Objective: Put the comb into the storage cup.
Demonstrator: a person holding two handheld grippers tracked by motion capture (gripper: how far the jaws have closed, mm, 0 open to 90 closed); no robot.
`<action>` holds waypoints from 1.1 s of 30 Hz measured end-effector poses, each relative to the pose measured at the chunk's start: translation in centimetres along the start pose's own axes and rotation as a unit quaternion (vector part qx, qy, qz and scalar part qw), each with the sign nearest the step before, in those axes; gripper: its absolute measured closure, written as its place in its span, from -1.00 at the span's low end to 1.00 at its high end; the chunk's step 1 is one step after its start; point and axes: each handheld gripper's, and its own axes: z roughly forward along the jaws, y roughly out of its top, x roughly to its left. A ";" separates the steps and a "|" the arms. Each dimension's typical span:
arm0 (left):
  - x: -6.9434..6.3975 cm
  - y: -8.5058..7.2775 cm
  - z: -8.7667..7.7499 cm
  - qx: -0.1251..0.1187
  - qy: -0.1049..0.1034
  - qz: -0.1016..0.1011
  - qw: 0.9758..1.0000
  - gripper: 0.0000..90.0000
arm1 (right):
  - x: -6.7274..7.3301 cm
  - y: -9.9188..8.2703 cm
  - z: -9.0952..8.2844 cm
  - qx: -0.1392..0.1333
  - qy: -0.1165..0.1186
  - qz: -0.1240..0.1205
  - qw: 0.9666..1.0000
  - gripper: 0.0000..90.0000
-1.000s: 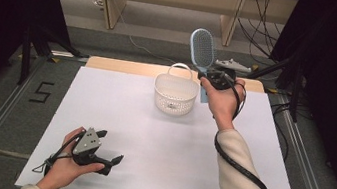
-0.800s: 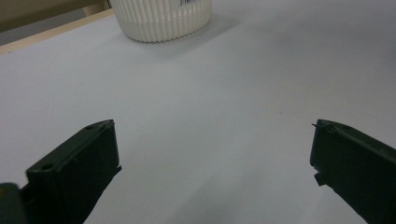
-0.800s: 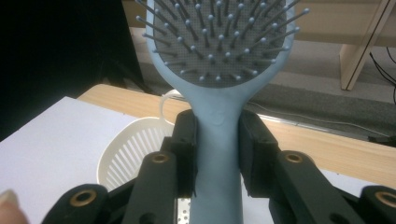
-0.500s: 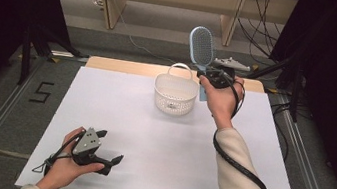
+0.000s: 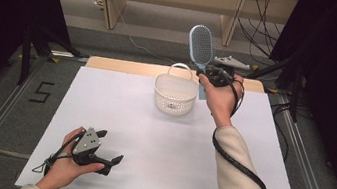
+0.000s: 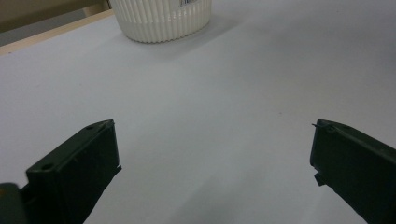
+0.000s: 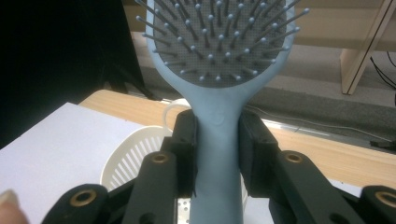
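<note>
A light blue hairbrush (image 5: 200, 46) stands upright, head up, above the far right of the table. My right gripper (image 5: 208, 75) is shut on its handle; in the right gripper view the jaws clamp the handle (image 7: 218, 140) from both sides and the bristles face the camera. A white slatted basket (image 5: 175, 93) with a hoop handle sits on the table just left of and below the brush. My left gripper (image 5: 107, 147) rests near the front left of the white table, jaws wide open with nothing between them; its view shows the basket (image 6: 161, 18) far ahead.
The white table top (image 5: 149, 142) ends in a wooden strip (image 5: 125, 66) at the far edge. A grey tool (image 5: 231, 61) lies on the floor beyond the table. Wooden shelf legs (image 5: 111, 0) and cables lie farther back. Dark curtains flank both sides.
</note>
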 end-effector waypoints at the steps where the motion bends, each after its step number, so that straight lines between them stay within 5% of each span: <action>1: 0.0 0.0 0.0 0.000 0.000 0.001 1.000 -0.98 | 0.0 0.0 0.0 -0.001 0.000 0.000 1.000 0.57; 33: 0.0 0.0 0.0 0.000 -0.002 0.000 1.000 -0.98 | 0.5 0.8 1.0 -0.006 0.003 0.000 1.000 0.57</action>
